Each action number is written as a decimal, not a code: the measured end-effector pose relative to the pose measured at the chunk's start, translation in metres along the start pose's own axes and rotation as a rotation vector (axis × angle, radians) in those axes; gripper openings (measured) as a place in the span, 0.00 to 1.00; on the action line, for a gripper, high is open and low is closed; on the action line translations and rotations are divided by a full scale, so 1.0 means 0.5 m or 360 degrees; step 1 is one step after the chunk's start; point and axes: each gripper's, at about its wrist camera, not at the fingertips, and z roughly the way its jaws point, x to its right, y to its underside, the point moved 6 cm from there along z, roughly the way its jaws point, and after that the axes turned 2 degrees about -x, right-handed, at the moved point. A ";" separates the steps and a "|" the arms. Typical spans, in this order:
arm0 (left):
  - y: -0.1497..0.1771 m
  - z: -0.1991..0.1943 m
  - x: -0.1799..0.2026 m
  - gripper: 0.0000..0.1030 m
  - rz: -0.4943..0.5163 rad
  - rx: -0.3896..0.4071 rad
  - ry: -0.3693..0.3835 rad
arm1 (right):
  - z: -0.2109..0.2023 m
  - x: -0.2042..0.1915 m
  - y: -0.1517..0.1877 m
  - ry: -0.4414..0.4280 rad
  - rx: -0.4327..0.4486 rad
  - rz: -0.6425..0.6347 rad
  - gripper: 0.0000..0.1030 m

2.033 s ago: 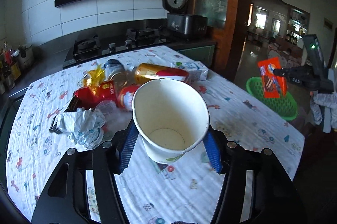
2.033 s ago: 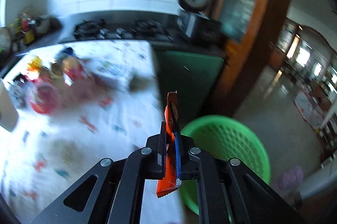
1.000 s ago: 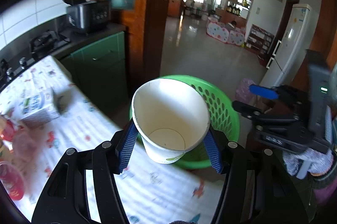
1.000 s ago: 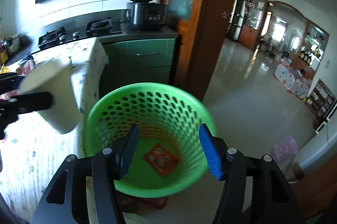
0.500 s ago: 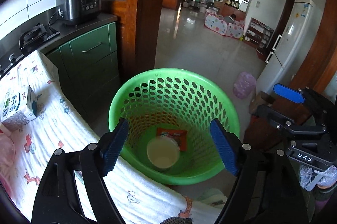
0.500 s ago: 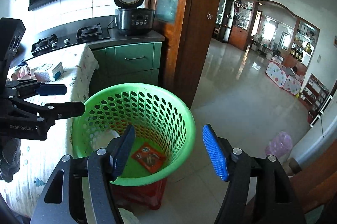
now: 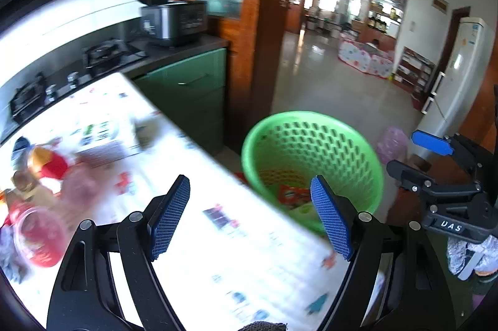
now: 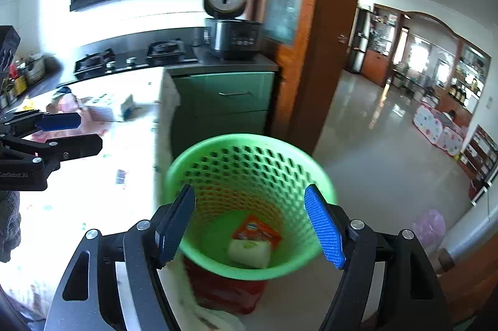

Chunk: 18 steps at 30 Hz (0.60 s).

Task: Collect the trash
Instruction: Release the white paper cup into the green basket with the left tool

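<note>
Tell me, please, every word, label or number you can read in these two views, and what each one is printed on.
"DAS" on the body of the right gripper, seen from the left wrist view.
Faint lettering on the body of the left gripper: too blurred to read.
Print on the orange wrapper in the green basket: too small to read.
Markings on the rice cooker panel: too small to read.
Carton on the table: blurred.

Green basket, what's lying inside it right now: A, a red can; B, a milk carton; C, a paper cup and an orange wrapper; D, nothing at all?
C: the right wrist view looks down into the basket, where a cup lies beside a wrapper.
</note>
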 end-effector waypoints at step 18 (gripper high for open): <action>0.117 -0.272 -0.373 0.77 -0.0296 0.0152 -0.0577 | -0.023 -0.322 -0.089 -0.0390 0.0089 -0.0258 0.77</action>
